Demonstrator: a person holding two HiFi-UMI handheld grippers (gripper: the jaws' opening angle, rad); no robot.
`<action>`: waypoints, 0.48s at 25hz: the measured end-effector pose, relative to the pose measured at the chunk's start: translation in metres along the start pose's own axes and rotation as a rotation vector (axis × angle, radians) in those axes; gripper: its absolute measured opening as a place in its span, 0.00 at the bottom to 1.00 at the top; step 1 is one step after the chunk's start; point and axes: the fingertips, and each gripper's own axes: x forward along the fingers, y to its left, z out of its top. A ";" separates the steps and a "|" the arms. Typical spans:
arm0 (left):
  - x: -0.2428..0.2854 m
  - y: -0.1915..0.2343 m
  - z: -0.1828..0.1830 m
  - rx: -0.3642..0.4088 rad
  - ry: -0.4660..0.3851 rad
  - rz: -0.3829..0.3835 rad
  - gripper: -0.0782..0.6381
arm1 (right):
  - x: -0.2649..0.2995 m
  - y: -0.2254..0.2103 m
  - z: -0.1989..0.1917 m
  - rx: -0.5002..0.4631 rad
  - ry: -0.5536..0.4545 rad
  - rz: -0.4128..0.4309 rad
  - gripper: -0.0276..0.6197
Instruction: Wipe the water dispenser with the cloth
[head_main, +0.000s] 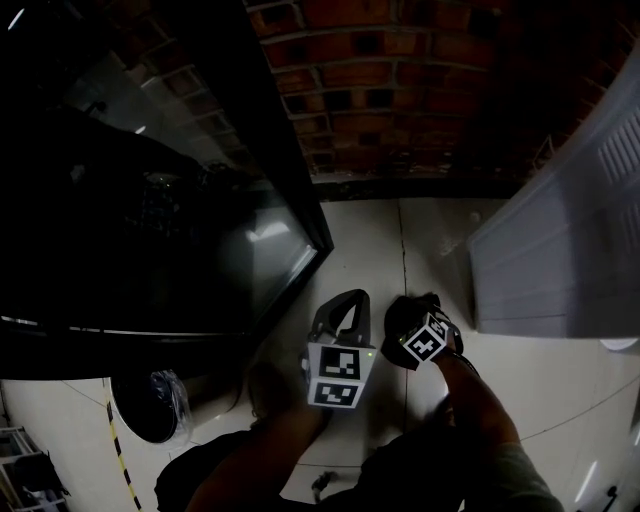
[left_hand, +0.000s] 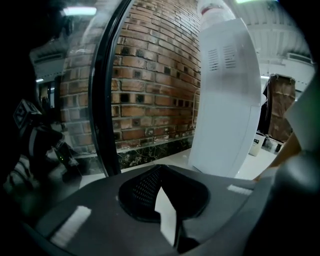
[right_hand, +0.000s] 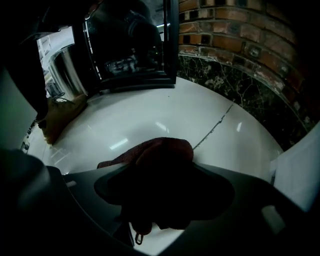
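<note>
White floor tiles (head_main: 370, 250) run up to a red brick wall (head_main: 400, 90) in a dim room. Over the tiles, the right gripper (right_hand: 165, 195) has its jaws closed on a dark red cloth (right_hand: 162, 152). The cloth bunches between them and bulges out past their tips, with a small loop hanging beneath it. In the right gripper view the cloth hangs above bare floor and touches nothing else. A crack line in the tiles runs just beyond it. The left gripper (left_hand: 167, 210) is just beside the right one in the head view. Its jaws are drawn together with nothing between them, and only a thin wedge of pale floor shows through the gap. Each gripper carries a cube with square markers, and the person's forearms reach down to them from the bottom of the head view. The water dispenser (left_hand: 225, 100) is a tall white cabinet with vent slots, standing on the floor against the brick wall to the person's right. It is near the cloth but apart from it. To the left stands a dark cabinet with a glass door (head_main: 150, 220), its black frame reaching the floor. A tan boot (right_hand: 60, 117) rests on the tiles beside that cabinet.
</note>
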 end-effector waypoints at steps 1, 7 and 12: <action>-0.001 -0.001 0.004 0.004 -0.007 -0.001 0.11 | -0.002 0.000 -0.001 0.003 0.005 -0.007 0.49; -0.005 -0.011 0.039 0.114 -0.061 0.018 0.11 | -0.039 0.005 -0.002 0.086 -0.037 -0.023 0.21; -0.020 -0.017 0.087 0.106 -0.114 0.010 0.11 | -0.118 -0.017 0.036 0.214 -0.224 -0.105 0.20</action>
